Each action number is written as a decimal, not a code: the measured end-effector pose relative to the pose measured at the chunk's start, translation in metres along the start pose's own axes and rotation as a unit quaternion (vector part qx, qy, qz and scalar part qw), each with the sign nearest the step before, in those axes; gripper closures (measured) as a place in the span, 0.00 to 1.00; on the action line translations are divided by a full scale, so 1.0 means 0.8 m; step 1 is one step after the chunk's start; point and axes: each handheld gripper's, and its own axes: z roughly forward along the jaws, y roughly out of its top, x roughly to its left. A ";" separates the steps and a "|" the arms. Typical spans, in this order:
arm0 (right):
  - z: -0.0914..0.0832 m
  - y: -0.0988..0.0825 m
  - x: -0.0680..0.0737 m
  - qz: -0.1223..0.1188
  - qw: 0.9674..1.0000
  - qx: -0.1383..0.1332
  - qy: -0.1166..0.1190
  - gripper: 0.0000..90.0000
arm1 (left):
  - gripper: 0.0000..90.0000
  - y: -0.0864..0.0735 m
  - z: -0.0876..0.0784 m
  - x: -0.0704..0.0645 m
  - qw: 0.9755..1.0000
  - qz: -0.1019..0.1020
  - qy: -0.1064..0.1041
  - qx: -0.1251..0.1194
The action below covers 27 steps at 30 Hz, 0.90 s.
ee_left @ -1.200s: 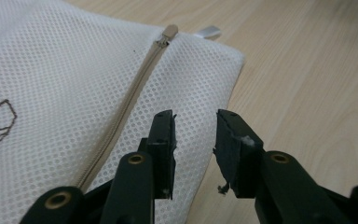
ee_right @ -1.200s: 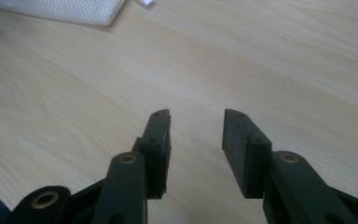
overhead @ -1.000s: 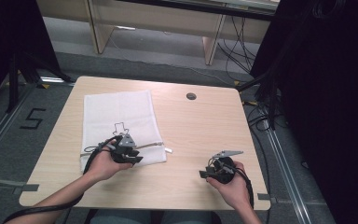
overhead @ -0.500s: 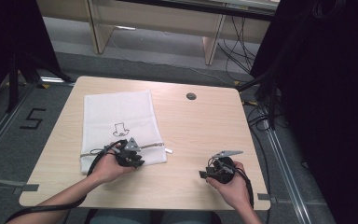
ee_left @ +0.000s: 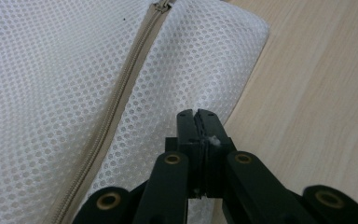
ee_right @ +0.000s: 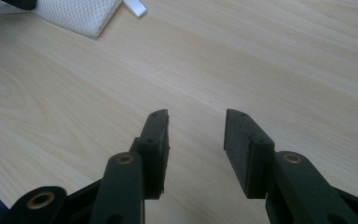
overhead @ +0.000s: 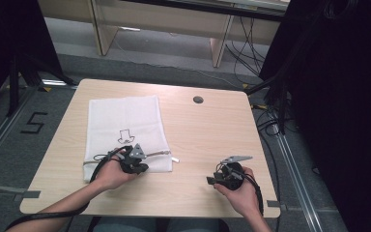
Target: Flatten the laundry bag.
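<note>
My left tongs [ee_left: 198, 122] have just been closing and now pinch the near edge of the mesh bag [overhead: 125, 121], which lies flat on the left half of the tabletop [overhead: 212, 130] as before. My right tongs [ee_right: 196, 135] hang half open over bare wood, unmoved, well apart from the bag.

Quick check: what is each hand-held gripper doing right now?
Left hand-held gripper: just closed, pinching the mesh bag edge.
Right hand-held gripper: open, empty.
</note>
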 end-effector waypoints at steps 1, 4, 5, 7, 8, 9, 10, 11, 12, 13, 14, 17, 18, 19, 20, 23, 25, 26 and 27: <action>0.001 0.000 -0.002 -0.008 1.000 -0.003 -0.003 0.68 | 0.98 0.000 0.000 0.000 1.000 0.000 -0.001 -0.001; 0.000 0.000 -0.001 -0.001 1.000 -0.003 0.001 0.67 | 0.98 0.001 -0.001 -0.001 1.000 0.007 -0.005 -0.002; 0.000 0.000 -0.002 -0.001 1.000 -0.003 0.001 0.67 | 0.99 0.002 -0.001 -0.004 1.000 0.016 -0.010 -0.001; 0.002 -0.001 -0.002 0.005 1.000 -0.009 0.001 0.67 | 0.99 0.003 -0.001 -0.010 1.000 0.017 -0.017 -0.007; 0.003 -0.001 -0.002 0.007 1.000 -0.018 -0.002 0.67 | 0.99 0.003 -0.001 -0.013 0.999 0.022 -0.024 -0.008; 0.001 -0.001 -0.001 0.007 1.000 -0.010 0.001 0.67 | 0.99 0.004 -0.001 -0.014 0.999 0.036 -0.027 -0.004; 0.001 -0.001 -0.001 0.008 1.000 -0.011 0.001 0.67 | 0.99 0.005 -0.004 -0.014 0.998 0.055 -0.034 0.012; 0.001 -0.001 -0.001 0.008 1.000 -0.011 0.001 0.67 | 0.99 0.006 -0.004 -0.017 0.997 0.062 -0.036 0.009; 0.001 -0.001 -0.001 0.008 1.000 -0.011 0.001 0.67 | 0.99 0.006 -0.004 -0.020 0.997 0.064 -0.043 0.010; 0.001 -0.001 -0.001 0.008 1.000 -0.011 0.002 0.67 | 0.99 0.007 -0.004 -0.023 0.997 0.068 -0.046 0.010; 0.001 -0.001 -0.001 0.008 1.000 -0.011 0.001 0.67 | 0.99 0.007 -0.005 -0.025 0.996 0.072 -0.049 0.013; 0.001 -0.001 -0.001 0.006 1.000 -0.012 0.002 0.67 | 0.99 0.008 -0.005 -0.030 0.995 0.078 -0.057 0.013; 0.002 -0.001 -0.001 0.006 1.000 -0.014 0.001 0.67 | 0.99 0.009 -0.007 -0.030 0.995 0.088 -0.054 0.013; 0.003 -0.001 -0.001 0.007 1.000 -0.018 0.003 0.67 | 0.99 0.008 -0.007 -0.031 0.995 0.081 -0.056 0.014; 0.004 -0.001 -0.001 0.008 1.000 -0.022 0.004 0.67 | 0.99 0.009 -0.007 -0.030 0.994 0.090 -0.055 0.014; 0.001 0.000 -0.004 0.003 1.000 -0.003 0.031 0.67 | 0.99 0.008 -0.007 -0.031 0.994 0.089 -0.058 0.017; 0.000 0.000 -0.004 0.003 1.000 -0.002 0.029 0.67 | 0.99 0.007 -0.007 -0.032 0.994 0.093 -0.062 0.019; 0.000 0.000 -0.004 0.005 1.000 -0.001 0.029 0.67 | 0.99 0.006 -0.007 -0.033 0.994 0.083 -0.065 0.018; 0.000 0.000 -0.004 0.005 1.000 -0.001 0.030 0.67 | 0.99 0.006 -0.007 -0.035 0.994 0.080 -0.066 0.015</action>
